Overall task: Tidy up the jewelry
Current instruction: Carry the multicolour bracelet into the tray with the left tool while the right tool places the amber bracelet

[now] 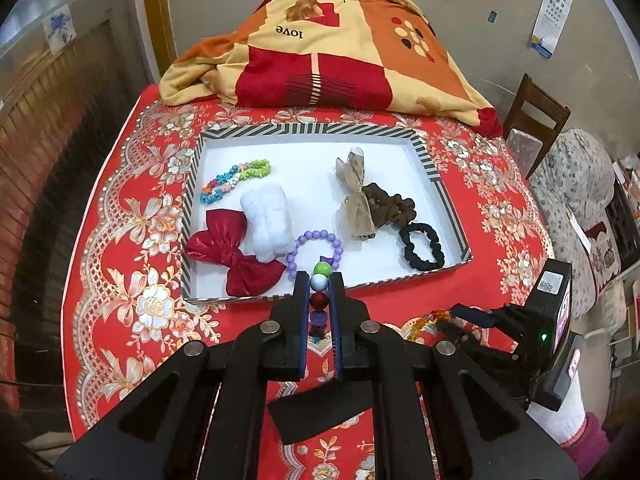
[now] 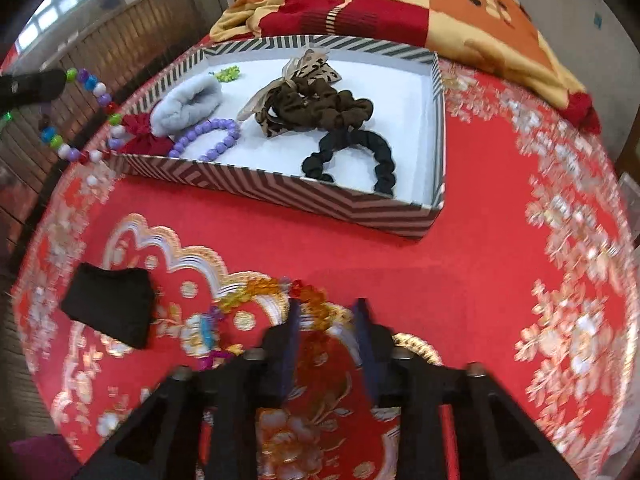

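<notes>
**Bead strand held at tray's near edge; right fingers over orange bracelet**

The left gripper is closed on a multicoloured bead strand. Green, white, red and purple beads are pinched in a line between the pads. In the right wrist view the rest of the strand hangs in a loose loop, clear of the cloth. It is held above the near edge of the striped tray, presumably so that it can be lowered in without snagging the wall.

Inside the tray, hair pieces and bracelets are already laid:
- left side: a flower-bead bracelet, a red bow and a white fluffy scrunchie
- middle: a purple bead bracelet
- right side: a brown scrunchie and a black scrunchie

Near right, the right gripper is pointed down at the red tablecloth. Its fingers stand slightly apart. The end of an orange bead bracelet lies at the tips, and no grip on it is evident. This is judged to be the next pickup.
</notes>
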